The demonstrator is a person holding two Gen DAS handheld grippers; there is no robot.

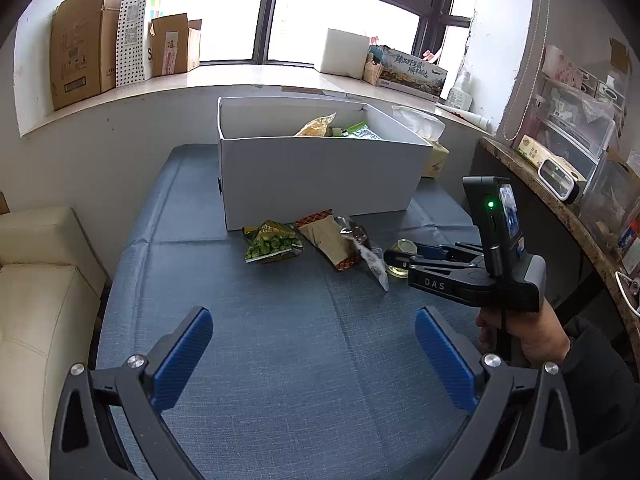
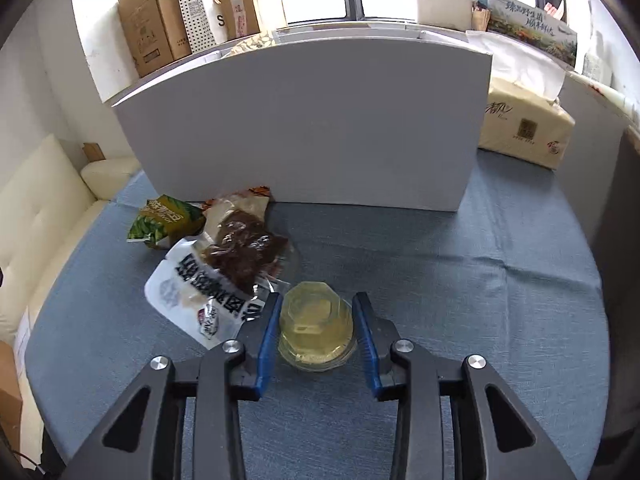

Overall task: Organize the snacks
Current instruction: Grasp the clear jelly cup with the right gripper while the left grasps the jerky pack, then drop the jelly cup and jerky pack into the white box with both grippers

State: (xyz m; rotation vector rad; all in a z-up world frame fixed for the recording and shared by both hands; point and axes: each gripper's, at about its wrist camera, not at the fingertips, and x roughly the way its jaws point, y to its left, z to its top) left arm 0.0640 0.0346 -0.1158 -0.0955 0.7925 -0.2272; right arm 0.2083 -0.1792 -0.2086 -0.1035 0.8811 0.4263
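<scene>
"DAS" on right gripper (image 1: 400, 266) body; "S" on windowsill bag (image 2: 221, 21).

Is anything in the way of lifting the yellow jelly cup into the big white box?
Only the white box front wall stands between; the jelly cup must go over it. The right gripper already brackets the cup.

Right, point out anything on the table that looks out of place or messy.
Three snack packets lie loose in an overlapping heap in front of the white box: a green pea bag, a brown-edged packet and a white pouch lying partly on it. The right claw brackets a clear jelly cup. Nothing looks spilled or torn.
</scene>
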